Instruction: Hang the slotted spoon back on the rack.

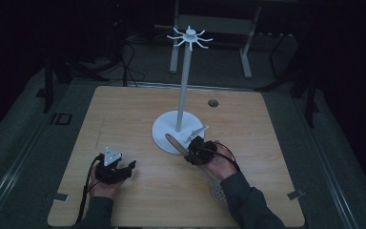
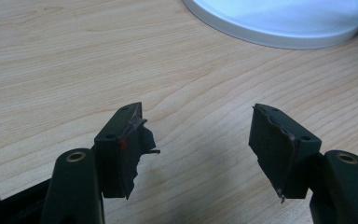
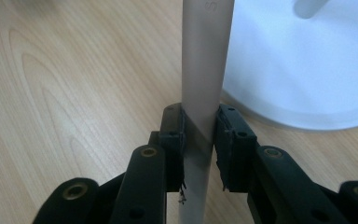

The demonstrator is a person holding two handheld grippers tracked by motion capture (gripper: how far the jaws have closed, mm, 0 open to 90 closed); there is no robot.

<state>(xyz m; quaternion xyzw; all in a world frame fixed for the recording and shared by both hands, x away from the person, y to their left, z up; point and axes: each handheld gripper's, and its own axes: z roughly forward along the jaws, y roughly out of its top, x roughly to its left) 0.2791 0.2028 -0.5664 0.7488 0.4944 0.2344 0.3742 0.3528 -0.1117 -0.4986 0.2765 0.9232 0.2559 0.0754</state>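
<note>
The right tongs [image 3: 199, 135] are clamped on the flat handle of a slotted spatula [image 3: 204, 65], both pads pressed squarely against its edges partway along the shaft. In the high view the right tongs [image 1: 196, 151] sit at the near right of the table [image 1: 124, 119], with the spatula [image 1: 176, 143] running on a slant: its handle tip reaches far and left, over the near edge of the white round base [image 1: 164, 129], while its perforated head lies nearer, just beside the person's right sleeve [image 1: 252, 200].

The left tongs [image 2: 196, 135] are spread wide with nothing between them, held low over bare wood; in the high view the left tongs [image 1: 116, 169] rest at the near left, well apart from the spatula.

The base carries a tall white pole [image 1: 183, 86] topped by a ring of hooks [image 1: 189, 37], so the step in hand looks like lifting the utensil to hang it there. To do that well, keep the clamp firm, since the smooth handle could pivot between the pads as the heavy head swings down. Raise it clear of the base first, then bring the handle tip up to a hook slowly; whether the tip has a hanging hole is too small to tell. The left tongs could steady the base if the stand tips.
</note>
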